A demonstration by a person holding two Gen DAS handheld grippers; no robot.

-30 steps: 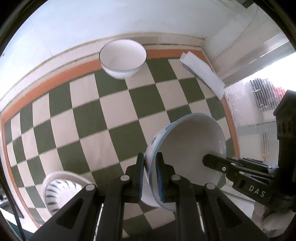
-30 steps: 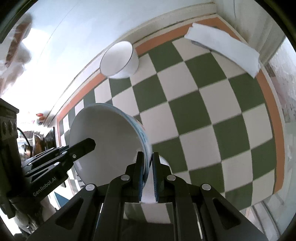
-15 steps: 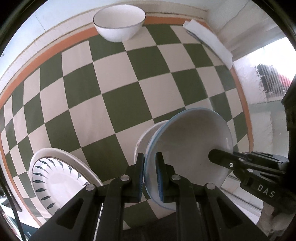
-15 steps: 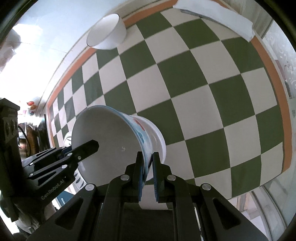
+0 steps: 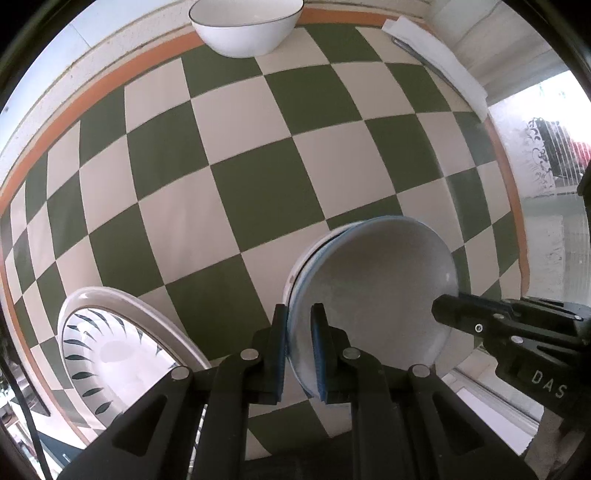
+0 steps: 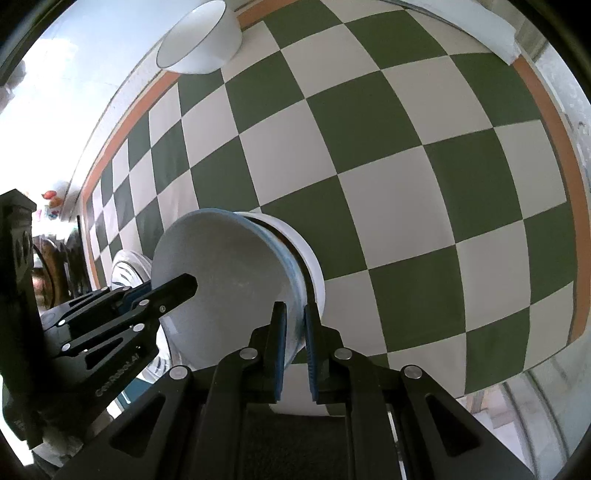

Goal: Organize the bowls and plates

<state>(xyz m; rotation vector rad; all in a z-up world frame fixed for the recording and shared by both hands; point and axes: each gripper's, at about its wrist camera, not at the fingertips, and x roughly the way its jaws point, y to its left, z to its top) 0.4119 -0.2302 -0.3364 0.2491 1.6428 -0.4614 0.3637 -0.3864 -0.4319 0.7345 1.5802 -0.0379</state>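
A blue-rimmed bowl [image 5: 373, 291] is held by its rim from two opposite sides: the left tongs [image 5: 298, 347] are clamped on the near-left rim, the right tongs [image 6: 293, 345] on the far side, each with one finger inside and one outside the wall. The bowl is tilted and is nested partly into a white bowl [image 6: 306, 258] that sits on the checkered tabletop [image 5: 258, 184], towards the near right corner. A patterned plate [image 5: 110, 347] lies at the near left edge, and another white bowl [image 5: 243, 29] stands at the far edge.

The bowl appears to be glazed ceramic: stiff, smooth, probably slippery and breakable, and of some weight. The rim is judged the best hold, gripped on both sides so the bowl cannot swing. A gentle, level seating seems needed to avoid chipping.
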